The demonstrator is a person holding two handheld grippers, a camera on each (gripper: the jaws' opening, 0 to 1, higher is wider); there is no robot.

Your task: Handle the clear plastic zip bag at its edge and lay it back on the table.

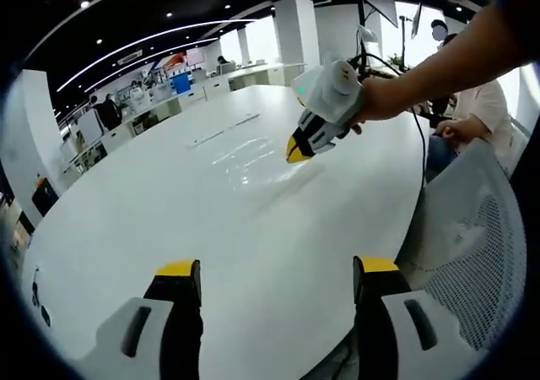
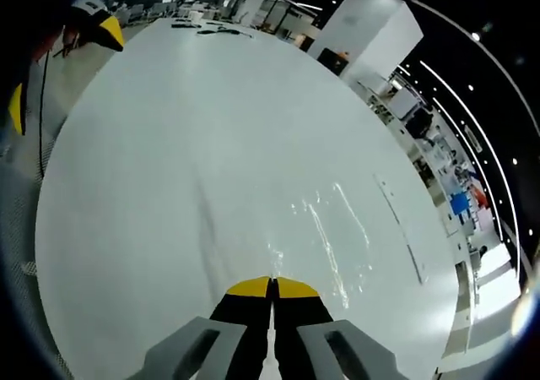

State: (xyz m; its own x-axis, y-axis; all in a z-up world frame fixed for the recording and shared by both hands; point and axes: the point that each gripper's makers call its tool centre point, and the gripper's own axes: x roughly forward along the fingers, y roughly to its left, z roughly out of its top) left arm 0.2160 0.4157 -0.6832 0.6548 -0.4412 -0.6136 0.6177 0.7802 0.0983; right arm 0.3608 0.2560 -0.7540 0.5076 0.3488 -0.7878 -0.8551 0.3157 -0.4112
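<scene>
In the left gripper view, people stand among desks (image 1: 160, 93) far off beyond the table's far-left edge; the left gripper (image 1: 277, 272) rises from the bottom with its two yellow-tipped jaws spread wide apart and nothing between them, hovering over the near edge of the white table (image 1: 169, 203); toward the middle of the tabletop lies the clear plastic zip bag (image 1: 240, 156), flat and barely visible except for its glints and a thin strip along its far edge; at the bag's right edge the right gripper (image 1: 295, 149), held by a person's hand (image 1: 380, 97), points down with its yellow tips closed together and touching or nearly touching the bag, though whether it pinches the plastic cannot be told from here; a mesh-backed chair (image 1: 472, 253) stands at the table's right edge, and a seated person (image 1: 477, 114) is behind it. In the right gripper view, the left gripper (image 2: 59, 72) shows at the upper left, by the table's (image 2: 169, 143) edge; the right gripper (image 2: 272, 285) has its jaws clenched tip to tip, right at the near edge of the zip bag (image 2: 337, 228), whose creases gleam on the tabletop just beyond and to the right; it looks clamped on that edge, but the film is too clear to be sure; a white pillar (image 2: 371, 34) stands beyond the table's far-right edge.
</scene>
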